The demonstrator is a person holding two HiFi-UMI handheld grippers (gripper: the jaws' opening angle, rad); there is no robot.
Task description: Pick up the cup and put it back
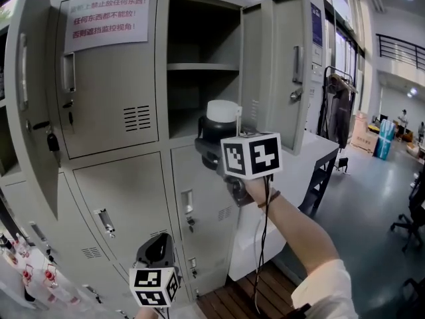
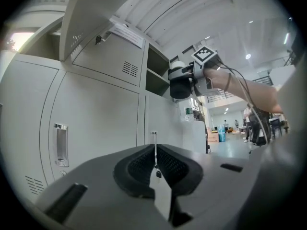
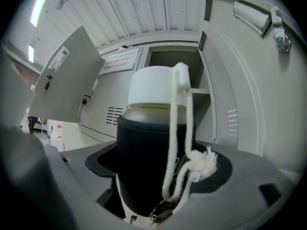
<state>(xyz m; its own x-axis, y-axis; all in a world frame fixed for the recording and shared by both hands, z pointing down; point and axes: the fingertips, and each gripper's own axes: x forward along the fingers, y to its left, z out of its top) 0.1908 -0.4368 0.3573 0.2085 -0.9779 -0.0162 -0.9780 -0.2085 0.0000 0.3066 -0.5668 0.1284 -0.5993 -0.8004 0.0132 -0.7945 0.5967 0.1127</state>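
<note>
The right hand-held gripper (image 3: 154, 176) is clenched on the cup (image 3: 151, 143) (dark body, white lid, cord dangling), which it holds upright just ahead of the open locker (image 1: 163, 78). To set it back well, level it, ease it forward onto the bay floor, then release. The left hand-held gripper (image 2: 155, 163), well below, has its jaws together on nothing.

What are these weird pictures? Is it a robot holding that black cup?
No robot: a person holds tongs in each hand. One picture comes from a camera on the person's head, the other two from cameras riding on the tongs. The right tongs are shut on a black cup with a white lid and white cord, held up before an open compartment of the grey metal lockers. The left tongs hang lower, shut and empty.
</note>
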